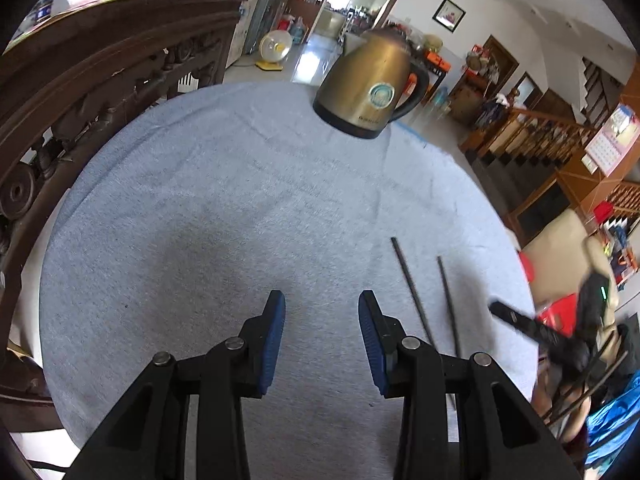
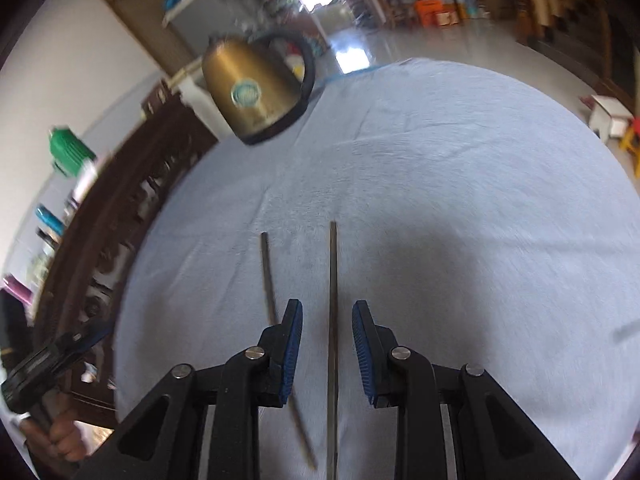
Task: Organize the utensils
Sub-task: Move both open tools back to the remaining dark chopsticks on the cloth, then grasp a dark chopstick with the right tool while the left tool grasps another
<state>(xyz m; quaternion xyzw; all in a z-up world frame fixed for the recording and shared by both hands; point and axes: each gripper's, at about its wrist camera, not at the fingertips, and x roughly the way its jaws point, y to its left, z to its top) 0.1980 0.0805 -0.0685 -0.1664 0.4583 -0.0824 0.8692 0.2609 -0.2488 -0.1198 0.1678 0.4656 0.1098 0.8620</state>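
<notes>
Two thin dark chopsticks lie side by side on the grey-blue tablecloth. In the right wrist view one chopstick (image 2: 332,280) runs between my right gripper's (image 2: 327,312) open fingers, and the other chopstick (image 2: 267,276) passes under the left finger (image 2: 294,336). In the left wrist view both chopsticks (image 1: 412,288) (image 1: 448,300) lie to the right of my left gripper (image 1: 322,304), which is open and empty above bare cloth. The right gripper (image 1: 532,328) shows blurred at the right edge of that view.
A brass-coloured electric kettle (image 1: 370,84) with a black handle stands at the far edge of the round table (image 1: 200,200); it also shows in the right wrist view (image 2: 252,92). A carved dark wooden bench back (image 1: 100,72) runs along the table's left side.
</notes>
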